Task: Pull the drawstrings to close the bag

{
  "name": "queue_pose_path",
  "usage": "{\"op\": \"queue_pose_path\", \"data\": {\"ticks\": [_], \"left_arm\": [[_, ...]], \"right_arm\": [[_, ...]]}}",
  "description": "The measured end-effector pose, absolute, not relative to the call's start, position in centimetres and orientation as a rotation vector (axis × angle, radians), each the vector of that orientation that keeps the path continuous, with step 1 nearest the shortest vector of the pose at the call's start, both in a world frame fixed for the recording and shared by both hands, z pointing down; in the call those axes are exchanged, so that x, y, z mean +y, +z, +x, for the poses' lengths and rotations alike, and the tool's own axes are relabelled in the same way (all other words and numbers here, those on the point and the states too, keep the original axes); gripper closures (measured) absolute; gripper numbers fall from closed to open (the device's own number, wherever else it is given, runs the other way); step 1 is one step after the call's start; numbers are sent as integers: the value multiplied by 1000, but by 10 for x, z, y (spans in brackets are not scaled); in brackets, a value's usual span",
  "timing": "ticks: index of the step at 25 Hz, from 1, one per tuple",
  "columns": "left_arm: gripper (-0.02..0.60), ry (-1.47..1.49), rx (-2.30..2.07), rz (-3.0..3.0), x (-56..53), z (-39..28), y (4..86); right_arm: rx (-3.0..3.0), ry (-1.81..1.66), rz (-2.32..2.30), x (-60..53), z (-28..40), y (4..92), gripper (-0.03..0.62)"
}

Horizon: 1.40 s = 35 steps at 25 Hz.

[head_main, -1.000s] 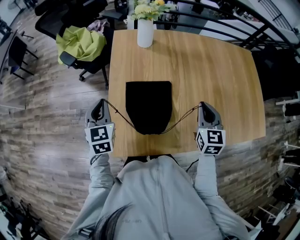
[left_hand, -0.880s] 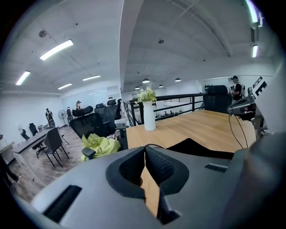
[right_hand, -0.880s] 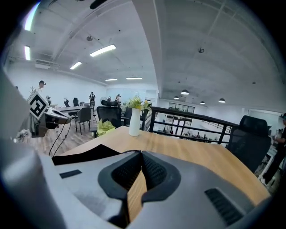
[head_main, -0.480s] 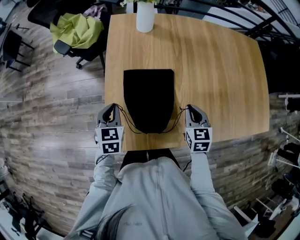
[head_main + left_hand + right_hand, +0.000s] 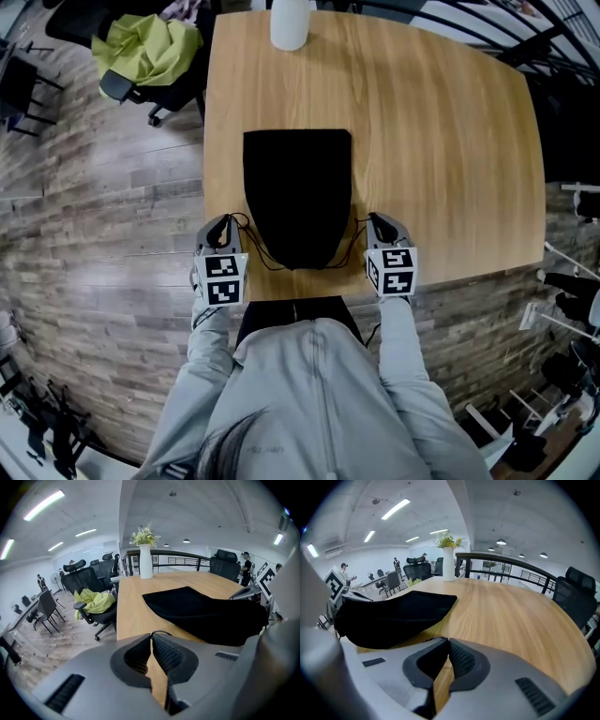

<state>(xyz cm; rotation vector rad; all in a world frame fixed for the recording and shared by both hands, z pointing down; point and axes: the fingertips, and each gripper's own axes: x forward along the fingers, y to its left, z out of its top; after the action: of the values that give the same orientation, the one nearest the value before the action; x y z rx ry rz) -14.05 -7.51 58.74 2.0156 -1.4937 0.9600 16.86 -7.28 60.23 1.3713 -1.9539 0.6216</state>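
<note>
A black drawstring bag [image 5: 297,192] lies flat on the wooden table [image 5: 450,150], its gathered mouth toward the near edge. My left gripper [image 5: 223,225] sits just left of the mouth, shut on the left drawstring [image 5: 251,246], which hangs slack in a loop. In the left gripper view the cord [image 5: 161,632] pokes out at the closed jaw tips [image 5: 151,634], with the bag [image 5: 206,613] to the right. My right gripper [image 5: 375,223] is just right of the mouth, shut on the right drawstring [image 5: 355,246]. In the right gripper view the bag [image 5: 393,616] lies left of the closed jaws [image 5: 448,641].
A white vase with flowers [image 5: 289,21] stands at the table's far edge. An office chair with a green cloth [image 5: 150,47] is beyond the far left corner. A dark railing [image 5: 553,56] runs along the right. The near table edge is right under both grippers.
Both grippers have moved inward toward the bag's mouth. The drawstrings, stretched wide a second ago, now hang slack in loops. The bag has stayed in place.
</note>
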Motion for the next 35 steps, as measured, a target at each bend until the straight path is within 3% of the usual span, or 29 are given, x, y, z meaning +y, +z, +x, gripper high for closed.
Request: {"op": "queue_pose_path", "data": {"ticks": [11, 14, 19, 35], "left_arm": [[552, 1027, -1445, 1961, -62, -150, 608], [552, 1025, -1458, 1951, -62, -155, 608], [551, 1008, -1487, 1944, -67, -160, 603], [551, 887, -1630, 2022, -99, -162, 543]], "right_arm": [[-1912, 686, 1307, -61, 165, 621, 562], [-1906, 694, 1283, -55, 165, 621, 489], [-1900, 714, 1317, -52, 172, 617, 462], [-2026, 604, 1376, -89, 160, 564, 462]]}}
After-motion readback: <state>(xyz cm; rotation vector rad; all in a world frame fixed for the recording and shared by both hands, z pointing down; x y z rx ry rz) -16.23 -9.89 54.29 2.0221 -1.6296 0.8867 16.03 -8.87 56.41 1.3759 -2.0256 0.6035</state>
